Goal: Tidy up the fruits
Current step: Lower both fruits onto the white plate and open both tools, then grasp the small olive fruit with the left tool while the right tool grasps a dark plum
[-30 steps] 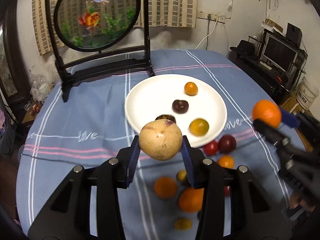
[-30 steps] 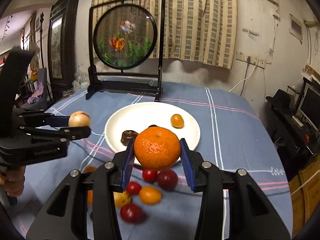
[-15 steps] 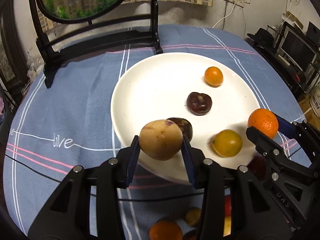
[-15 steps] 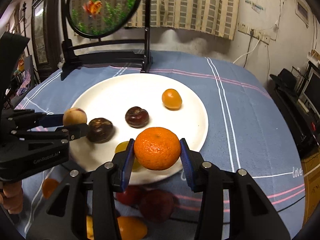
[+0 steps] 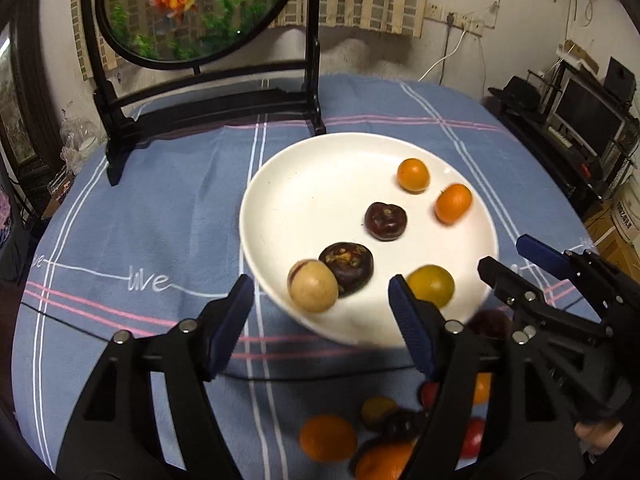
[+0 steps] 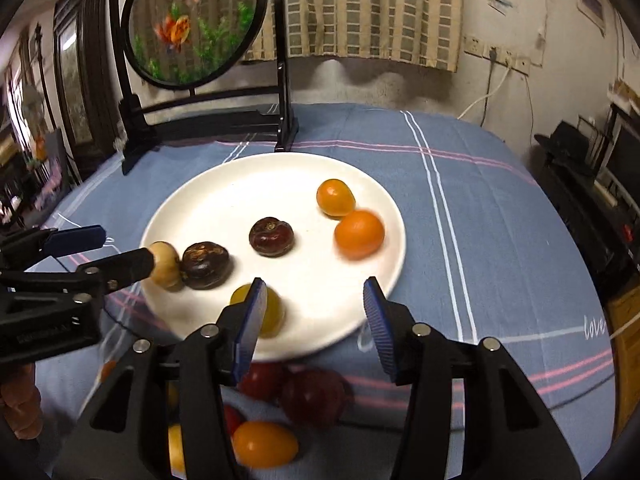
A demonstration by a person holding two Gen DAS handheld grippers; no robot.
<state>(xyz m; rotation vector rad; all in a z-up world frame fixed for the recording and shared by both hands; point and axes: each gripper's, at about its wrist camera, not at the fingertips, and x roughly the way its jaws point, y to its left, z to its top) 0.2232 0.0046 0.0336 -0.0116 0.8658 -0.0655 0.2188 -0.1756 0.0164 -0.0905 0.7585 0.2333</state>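
A white plate (image 5: 312, 184) (image 6: 224, 192) sits mid-table. On it lie a tan fruit (image 5: 313, 291) (image 6: 165, 266), two dark brown fruits (image 5: 347, 267) (image 5: 385, 221), a yellow fruit (image 5: 431, 285) (image 6: 264, 310), a small orange fruit (image 5: 413, 175) (image 6: 335, 197) and an orange (image 5: 453, 203) (image 6: 359, 234). My left gripper (image 5: 322, 326) is open and empty just behind the tan fruit. My right gripper (image 6: 314, 322) is open and empty over the plate's near rim; it also shows in the left wrist view (image 5: 516, 258). Several loose fruits (image 5: 328, 438) (image 6: 310, 396) lie on the cloth below the grippers.
A black-framed round goldfish screen (image 5: 192, 12) (image 6: 192, 24) stands behind the plate on the blue striped tablecloth (image 5: 160, 208). Dark shelves with a monitor (image 5: 584, 112) stand beyond the table's right edge.
Both grippers opened. The tan fruit dropped onto the plate's near left side beside a dark fruit. The orange dropped onto the plate's right side and looks blurred, still rolling.
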